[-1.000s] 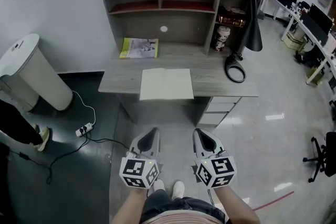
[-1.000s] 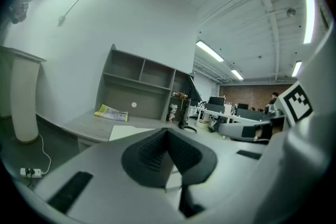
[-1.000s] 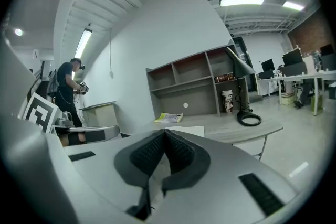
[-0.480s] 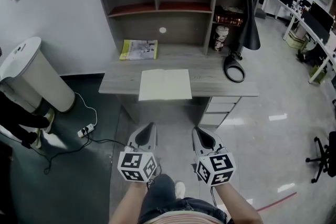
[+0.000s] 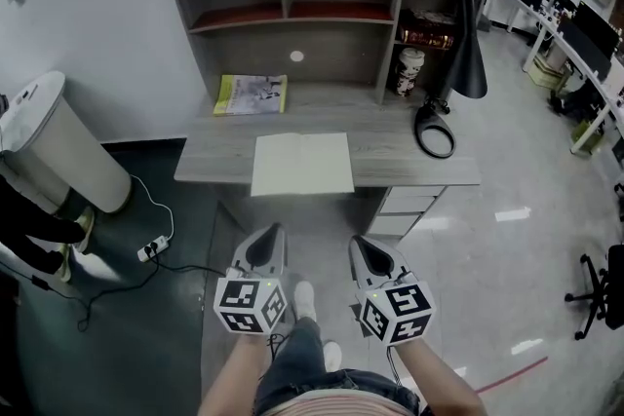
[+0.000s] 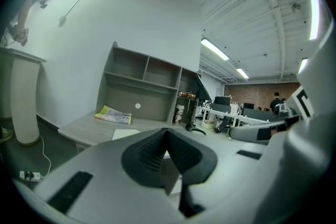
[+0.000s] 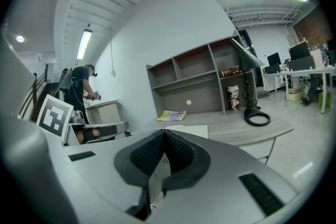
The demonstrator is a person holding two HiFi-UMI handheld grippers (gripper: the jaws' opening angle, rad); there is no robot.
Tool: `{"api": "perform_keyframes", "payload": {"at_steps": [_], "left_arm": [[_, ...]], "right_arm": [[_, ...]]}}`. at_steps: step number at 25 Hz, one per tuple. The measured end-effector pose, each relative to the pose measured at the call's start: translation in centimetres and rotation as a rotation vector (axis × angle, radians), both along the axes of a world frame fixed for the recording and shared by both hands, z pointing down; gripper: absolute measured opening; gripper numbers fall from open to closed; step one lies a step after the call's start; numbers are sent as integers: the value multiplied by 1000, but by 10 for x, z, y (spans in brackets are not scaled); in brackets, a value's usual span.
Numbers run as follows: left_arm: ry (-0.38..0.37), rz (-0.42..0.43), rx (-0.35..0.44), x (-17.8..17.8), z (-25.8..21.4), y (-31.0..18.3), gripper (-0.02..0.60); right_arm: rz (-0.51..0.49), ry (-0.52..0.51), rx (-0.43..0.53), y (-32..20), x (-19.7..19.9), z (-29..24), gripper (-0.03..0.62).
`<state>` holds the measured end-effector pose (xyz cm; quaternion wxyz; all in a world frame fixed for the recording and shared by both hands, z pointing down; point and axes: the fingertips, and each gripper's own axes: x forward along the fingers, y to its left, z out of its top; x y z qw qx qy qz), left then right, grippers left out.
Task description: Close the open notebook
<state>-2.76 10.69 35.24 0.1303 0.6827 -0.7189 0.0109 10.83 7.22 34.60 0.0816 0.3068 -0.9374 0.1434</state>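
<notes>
Plainly the approach is the step in hand, for nothing touches the notebook yet. The grey desk with its shelf hutch [image 5: 419,169] fills the upper middle of the head view, and a white cylindrical bin [image 5: 49,141] stands on the floor to its left. The open notebook [image 5: 302,164] lies flat at the desk's front edge, with a black desk lamp [image 5: 471,63] to its right and a yellow-green booklet [image 5: 252,94] behind it. The left gripper [image 5: 272,231] and right gripper [image 5: 357,242] hang over the floor, well short of the desk, each with jaws pressed together on nothing. Next, I judge, one gripper must reach forward, open, and catch one cover's edge to fold it over.
</notes>
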Motion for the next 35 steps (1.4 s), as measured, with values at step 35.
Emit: {"api": "perform_keyframes", "payload": {"at_steps": [35], "left_arm": [[42, 26, -147, -166, 69, -178, 11]], "right_arm": [[109, 202, -128, -197, -131, 70, 8]]}}
